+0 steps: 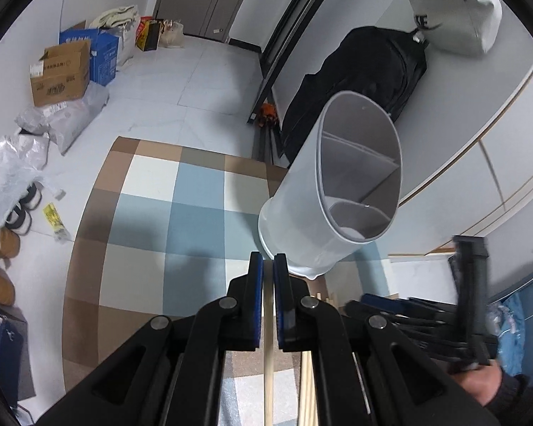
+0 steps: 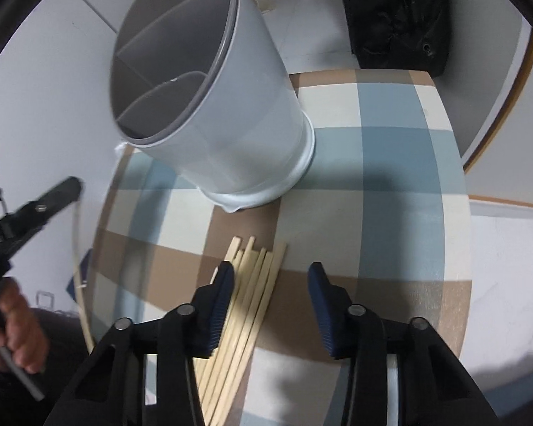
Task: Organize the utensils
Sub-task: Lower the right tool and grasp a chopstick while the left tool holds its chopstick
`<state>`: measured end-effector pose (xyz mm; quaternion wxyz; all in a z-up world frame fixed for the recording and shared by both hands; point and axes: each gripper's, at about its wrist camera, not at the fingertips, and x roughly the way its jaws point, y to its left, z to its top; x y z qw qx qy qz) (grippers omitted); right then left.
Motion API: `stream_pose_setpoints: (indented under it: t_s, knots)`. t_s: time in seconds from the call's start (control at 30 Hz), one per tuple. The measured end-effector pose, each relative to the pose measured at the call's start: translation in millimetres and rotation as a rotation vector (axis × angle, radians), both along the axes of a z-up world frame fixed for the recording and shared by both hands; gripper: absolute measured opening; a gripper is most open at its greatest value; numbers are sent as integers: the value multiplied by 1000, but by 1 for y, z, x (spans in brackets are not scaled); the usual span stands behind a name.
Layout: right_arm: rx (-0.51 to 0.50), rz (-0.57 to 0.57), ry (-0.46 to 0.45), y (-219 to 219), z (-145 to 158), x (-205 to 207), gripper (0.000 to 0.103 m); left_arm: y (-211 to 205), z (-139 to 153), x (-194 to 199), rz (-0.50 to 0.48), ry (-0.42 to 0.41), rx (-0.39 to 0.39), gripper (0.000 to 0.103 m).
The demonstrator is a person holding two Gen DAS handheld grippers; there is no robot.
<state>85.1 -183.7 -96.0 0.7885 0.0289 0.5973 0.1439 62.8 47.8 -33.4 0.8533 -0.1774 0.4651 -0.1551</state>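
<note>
A white utensil holder [image 1: 337,191] with inner dividers stands on the checked tablecloth [image 1: 167,213]; it also shows in the right wrist view [image 2: 231,113]. My left gripper [image 1: 268,264] is shut on a single wooden chopstick [image 1: 268,340], held just in front of the holder's base. That chopstick also shows hanging at the left of the right wrist view [image 2: 76,248]. My right gripper [image 2: 272,273] is open above a bundle of several wooden chopsticks [image 2: 245,305] lying on the tablecloth [image 2: 391,163], its left finger over them. The holder's compartments look empty.
The table edge drops to a tiled floor [image 1: 202,71] at left. Cardboard boxes [image 1: 60,71], bags and shoes [image 1: 17,213] lie on the floor. A black bag [image 1: 366,71] leans against the wall behind the holder. The right gripper's body [image 1: 469,301] is at the lower right of the left wrist view.
</note>
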Motion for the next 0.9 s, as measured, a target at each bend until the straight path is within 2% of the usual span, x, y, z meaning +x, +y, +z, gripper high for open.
stream_pose_setpoints:
  t_s: [0.03, 0.2, 0.27, 0.4, 0.47, 0.63, 0.77, 0.9]
  knots:
    - [-4, -7, 9, 1, -3, 3, 32, 0, 1, -1, 1, 1, -7, 2]
    - [29, -66, 49, -1, -14, 14, 32, 4, 3, 2, -6, 17, -33, 2]
    - [20, -91, 74, -1, -19, 17, 30, 7, 4, 2, -5, 18, -53, 2]
    - [-10, -121, 67, 0, -19, 16, 24, 11, 8, 1, -1, 6, -60, 2]
    - [-33, -132, 58, 0, -19, 15, 12, 12, 9, 1, 0, 5, -67, 2]
    - [-80, -120, 33, 1, -23, 10, 0, 12, 11, -1, 3, -8, -65, 2]
    - [-75, -122, 33, -1, -21, 9, 0, 12, 11, -1, 2, -11, -65, 2]
    - [-25, -134, 34, -7, -15, 9, 3, 12, 11, -1, 2, -9, -67, 2]
